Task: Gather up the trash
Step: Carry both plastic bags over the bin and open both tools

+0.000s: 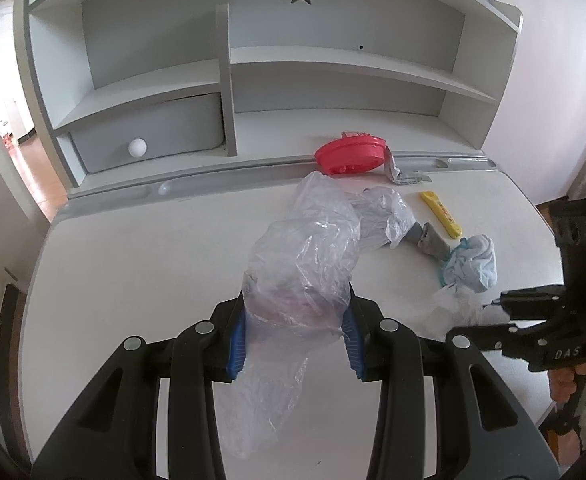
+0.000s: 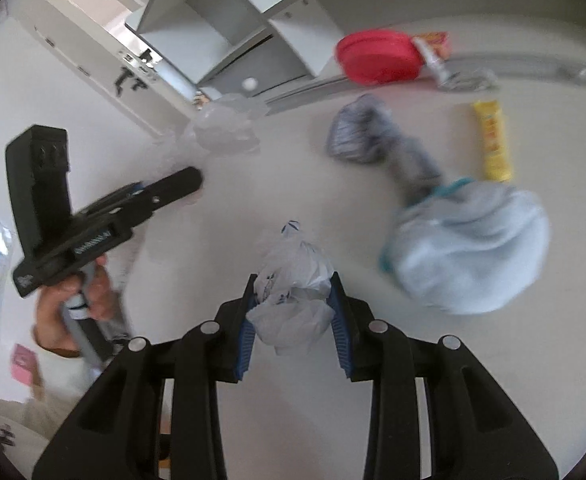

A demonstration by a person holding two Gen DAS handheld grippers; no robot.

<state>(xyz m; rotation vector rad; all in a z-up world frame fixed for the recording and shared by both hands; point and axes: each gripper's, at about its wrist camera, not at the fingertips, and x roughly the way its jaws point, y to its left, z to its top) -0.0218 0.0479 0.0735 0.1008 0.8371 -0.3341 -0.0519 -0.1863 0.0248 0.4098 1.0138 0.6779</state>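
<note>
My left gripper (image 1: 296,308) is shut on a big clear plastic bag (image 1: 309,248), which bulges up beyond the blue pads and trails back under them over the white desk (image 1: 133,280). My right gripper (image 2: 293,280) is shut on a crumpled white plastic wrapper (image 2: 293,300); in the left wrist view this right gripper (image 1: 501,306) comes in from the right with the wrapper (image 1: 453,308) at its tip. On the desk lie a crumpled light-blue tissue wad (image 2: 473,248), a grey wrapper (image 2: 373,136), a yellow tube (image 2: 493,140) and a red round lid (image 2: 377,56). The left gripper (image 2: 193,182) shows at left, held by a hand.
A grey shelf unit (image 1: 153,80) stands along the back of the desk, with a white ball (image 1: 137,147) in its lower left compartment. A silver foil packet (image 1: 397,168) leans beside the red lid. The right wrist view is blurred.
</note>
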